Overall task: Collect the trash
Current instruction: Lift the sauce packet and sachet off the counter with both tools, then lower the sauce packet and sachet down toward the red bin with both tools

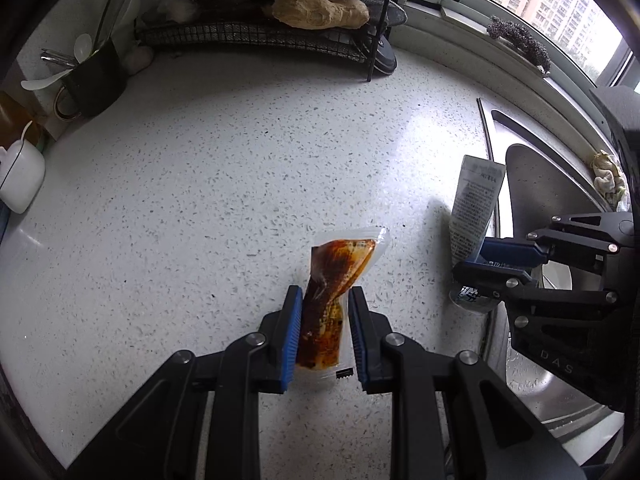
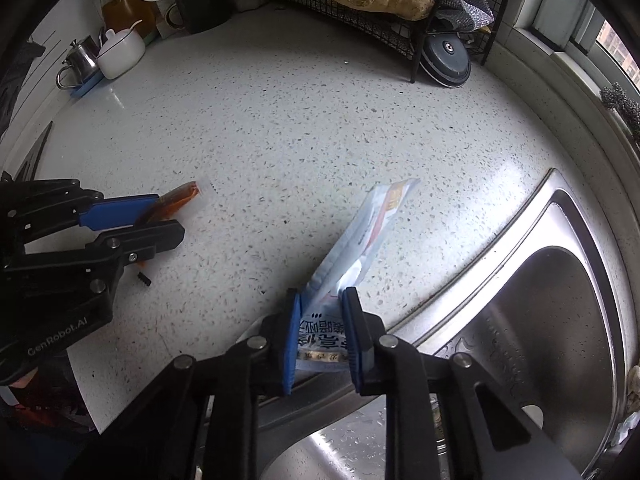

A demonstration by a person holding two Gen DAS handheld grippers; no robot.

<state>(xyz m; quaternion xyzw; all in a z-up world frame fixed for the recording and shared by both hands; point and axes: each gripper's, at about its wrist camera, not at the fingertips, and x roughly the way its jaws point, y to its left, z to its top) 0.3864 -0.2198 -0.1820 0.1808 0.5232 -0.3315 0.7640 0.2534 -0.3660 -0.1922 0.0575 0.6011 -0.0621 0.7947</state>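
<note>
From the left wrist view, the left hand-held gripper point(image 1: 324, 320) holds a sauce packet point(image 1: 336, 292) between its narrow pads, above the speckled bench point(image 1: 240, 180), which lies open ahead. To its right begins the sink point(image 1: 556, 200).

From the right wrist view, the right hand-held gripper point(image 2: 322, 330) clamps a pale blue wrapper point(image 2: 360, 240) at the sink point(image 2: 560, 300) edge; the basin holds water drops.

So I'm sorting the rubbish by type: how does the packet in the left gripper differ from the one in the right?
The sauce sachet is clear plastic with red-brown sauce inside; the blue-white pouch is opaque and printed with text. The sachet is shorter, the pouch longer. Each is clamped at one end, in the left gripper and right gripper.
</note>
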